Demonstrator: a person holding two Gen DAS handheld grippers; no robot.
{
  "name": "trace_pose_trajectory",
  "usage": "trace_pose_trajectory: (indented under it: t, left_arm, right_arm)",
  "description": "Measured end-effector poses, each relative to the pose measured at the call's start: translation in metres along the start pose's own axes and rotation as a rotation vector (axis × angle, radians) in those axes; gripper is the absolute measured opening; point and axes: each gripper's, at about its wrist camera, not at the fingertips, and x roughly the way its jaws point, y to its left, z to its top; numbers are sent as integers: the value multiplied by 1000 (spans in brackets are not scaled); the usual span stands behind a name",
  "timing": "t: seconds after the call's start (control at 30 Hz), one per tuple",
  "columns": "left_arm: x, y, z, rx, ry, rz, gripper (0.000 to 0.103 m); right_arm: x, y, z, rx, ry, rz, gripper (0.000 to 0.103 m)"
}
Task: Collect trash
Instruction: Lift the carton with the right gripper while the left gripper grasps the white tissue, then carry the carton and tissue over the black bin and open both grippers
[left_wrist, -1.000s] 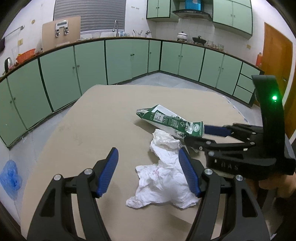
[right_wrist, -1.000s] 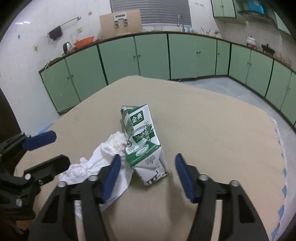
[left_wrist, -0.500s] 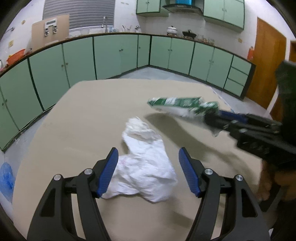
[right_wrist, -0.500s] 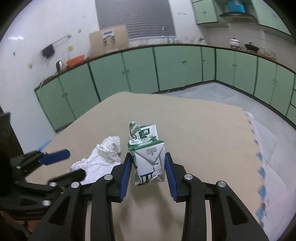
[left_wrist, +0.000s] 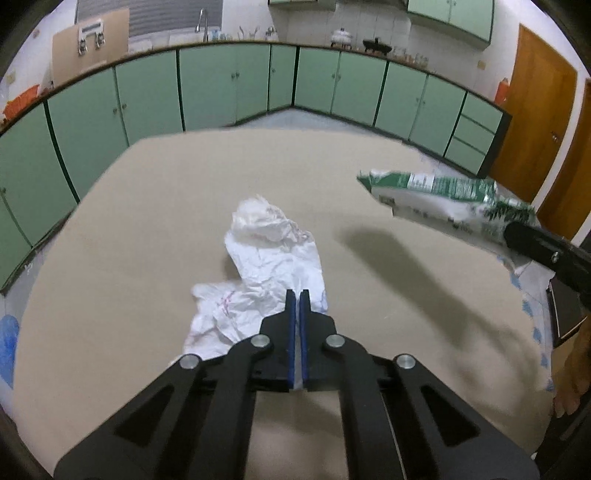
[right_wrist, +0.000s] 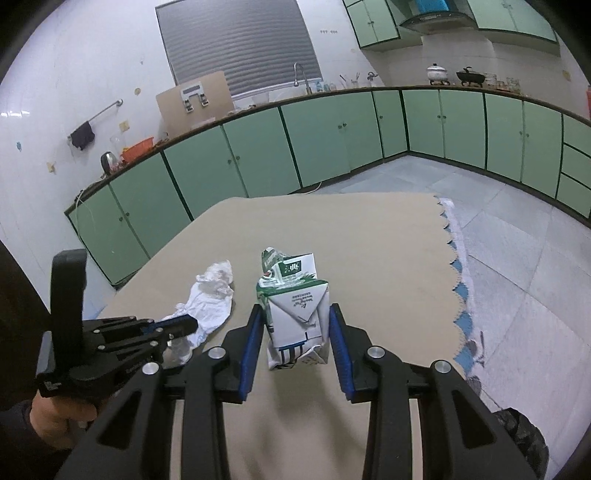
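The crushed green and white milk carton (right_wrist: 295, 314) is clamped between the blue pads of the right gripper (right_wrist: 297, 325), which presses on both its sides and holds it lifted clear of the table (right_wrist: 369, 236); in the left wrist view the carton (left_wrist: 436, 195) hangs in the air with its shadow on the tabletop below. The crumpled white plastic bag (left_wrist: 266, 266) lies on the table near the middle. The left gripper (left_wrist: 294, 295) has its jaws fully together at the bag's near edge; whether any of the plastic is pinched between the pads cannot be told. Green kitchen cabinets (right_wrist: 325, 140) line the walls behind.
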Motion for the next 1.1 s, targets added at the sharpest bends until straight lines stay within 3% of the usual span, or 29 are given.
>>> trace_pose_trajectory:
  t: [0.5,1.1]
  left_arm:
    - [-103,-43,17,11,-156,-42,0]
    - [-181,-151,6,156,-239,-163,0]
  right_arm:
    - [-99,12,13,3,-130,-29,35]
    - [-226,-5,-4,45,-256,-150,35]
